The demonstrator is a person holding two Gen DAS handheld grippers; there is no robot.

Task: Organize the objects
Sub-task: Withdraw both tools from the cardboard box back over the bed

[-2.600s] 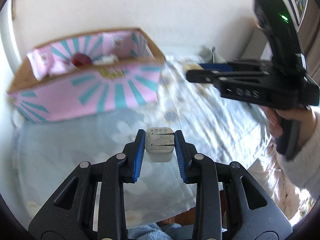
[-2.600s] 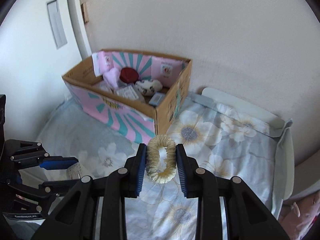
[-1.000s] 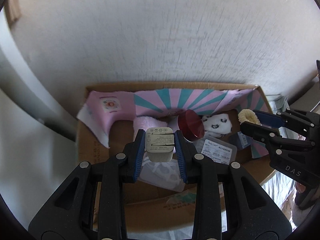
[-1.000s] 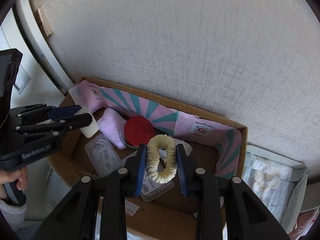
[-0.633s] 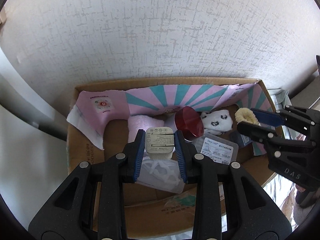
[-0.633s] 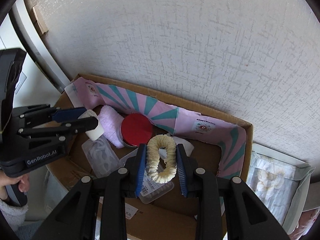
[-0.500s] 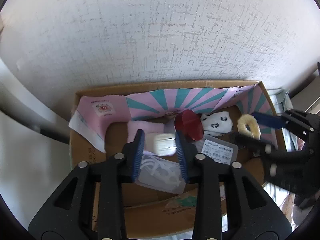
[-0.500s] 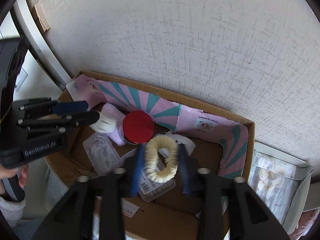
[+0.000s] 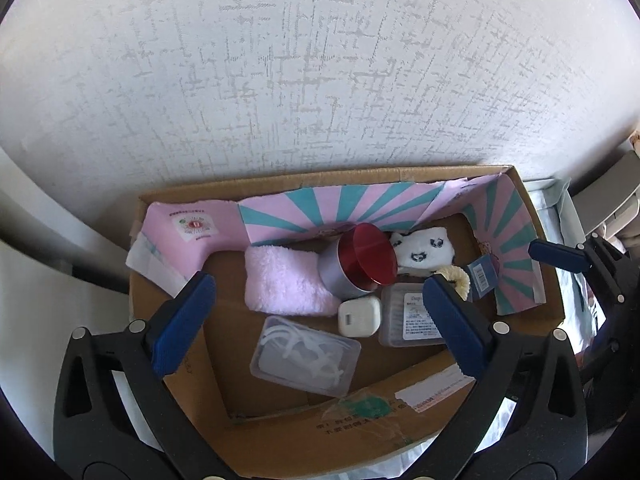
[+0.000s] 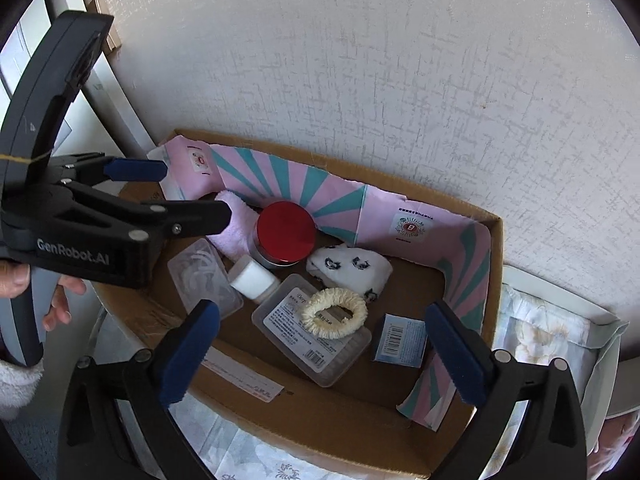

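Note:
A cardboard box (image 9: 304,404) (image 10: 332,420) with pink and teal lining stands against the wall. The white charger plug (image 9: 359,316) (image 10: 254,276) lies in it beside the red-lidded jar (image 9: 370,258) (image 10: 285,229). The cream scrunchie (image 10: 333,313) (image 9: 456,276) lies on a clear labelled case (image 10: 316,344) (image 9: 408,314). My left gripper (image 9: 320,320) is open and empty above the box; it also shows in the right wrist view (image 10: 188,192). My right gripper (image 10: 320,352) is open and empty above the box.
The box also holds a pink fluffy cloth (image 9: 286,284), a white patterned sock (image 10: 352,268), a clear case of white loops (image 9: 306,356) and a small blue packet (image 10: 398,340). A floral sheet (image 10: 532,328) lies to the right. The textured wall (image 9: 320,80) is right behind.
Both grippers opened over the box. The charger plug dropped from the left one beside the jar. The scrunchie dropped from the right one onto the clear case.

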